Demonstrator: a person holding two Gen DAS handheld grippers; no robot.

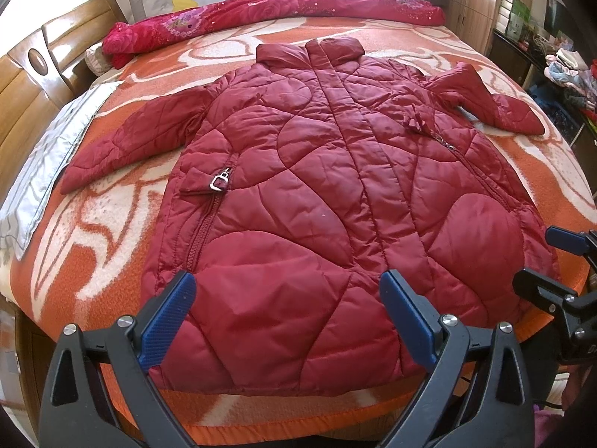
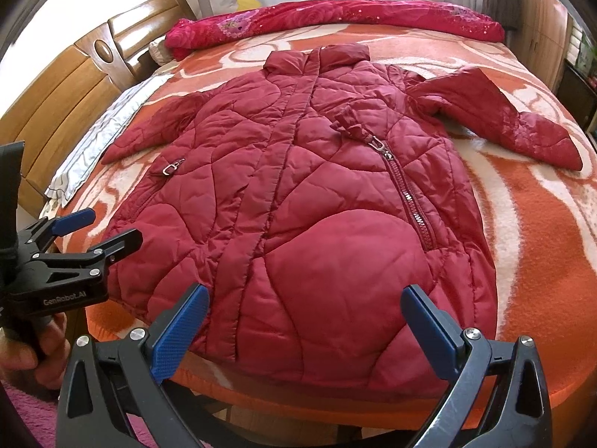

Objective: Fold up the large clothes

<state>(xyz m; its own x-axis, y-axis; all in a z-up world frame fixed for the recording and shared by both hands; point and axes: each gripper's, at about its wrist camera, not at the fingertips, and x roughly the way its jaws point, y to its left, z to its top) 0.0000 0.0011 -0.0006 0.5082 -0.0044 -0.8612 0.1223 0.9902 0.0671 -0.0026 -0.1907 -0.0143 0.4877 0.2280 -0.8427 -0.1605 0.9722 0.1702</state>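
My left hand-held gripper (image 1: 287,291) hangs over the near hem of a dark red quilted coat (image 1: 321,201), its blue-padded fingers (image 1: 169,317) spread wide apart with nothing between them. My right hand-held gripper (image 2: 305,306) hovers over the same hem further to the right, its fingers equally wide and empty. The coat lies front-up and spread flat on the bed, on an orange and white patterned blanket (image 1: 112,224), with the collar (image 1: 309,50) at the far end and the hem nearest me, close to the blanket's near edge. Both sleeves are stretched outward: the left sleeve (image 1: 127,145) slants down toward the bed's left side, and the right sleeve (image 2: 500,115) bends out toward the right. A metal zipper pull (image 1: 221,181) sits at the top of the left pocket zip, and another pull (image 2: 377,145) at the top of the right pocket zip. Beyond the collar a rolled red floral quilt (image 1: 268,13) runs across the far end of the bed. A pale pillow (image 1: 48,171) lies along the left edge, beside the wooden headboard (image 1: 33,86). In the right wrist view my hand (image 2: 33,351) grips the left tool's handle at the lower left.
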